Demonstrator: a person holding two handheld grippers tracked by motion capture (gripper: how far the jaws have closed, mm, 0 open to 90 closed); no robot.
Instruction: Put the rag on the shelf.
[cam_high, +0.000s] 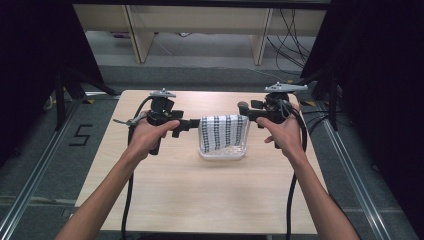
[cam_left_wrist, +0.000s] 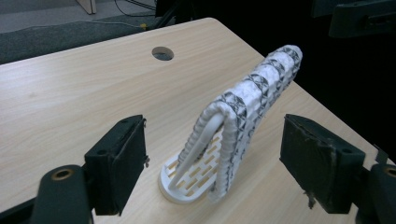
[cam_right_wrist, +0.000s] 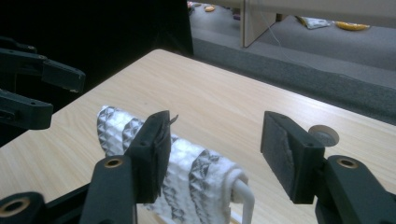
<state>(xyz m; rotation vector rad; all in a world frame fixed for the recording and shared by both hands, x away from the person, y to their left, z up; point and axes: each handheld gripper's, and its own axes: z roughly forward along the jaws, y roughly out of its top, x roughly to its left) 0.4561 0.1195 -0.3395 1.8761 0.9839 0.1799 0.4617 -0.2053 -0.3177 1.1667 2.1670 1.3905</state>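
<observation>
On the pale wooden table (cam_high: 165, 195), I am holding both grippers level with a white slotted rack (cam_high: 222, 151), one at each end of it. A patterned black-and-white cloth (cam_high: 223, 131) is draped over the rack's raised handle and hanging down both sides — the rack itself is sitting flat near the table's middle.

From the left gripper view, the left gripper (cam_left_wrist: 212, 168) is standing wide open, its two black pads flanking the near end of the cloth (cam_left_wrist: 252, 100) and the rack's base (cam_left_wrist: 184, 186) without touching either. A round cable hole (cam_left_wrist: 162, 53) is showing in the tabletop beyond.

From the right gripper view, the right gripper (cam_right_wrist: 212, 149) is also open, its jaws parted with nothing pressed between them — the cloth (cam_right_wrist: 196, 179) is lying just in front of and below the left-hand pad, and the handle's white end (cam_right_wrist: 246, 200) is poking out beneath it. The other gripper's black jaws (cam_right_wrist: 32, 88) are showing farther off at that view's left edge.

In the high view, my hands are gripping both tools from behind, the left gripper (cam_high: 192, 123) and right gripper (cam_high: 248, 113) pointing inward at the cloth.
</observation>
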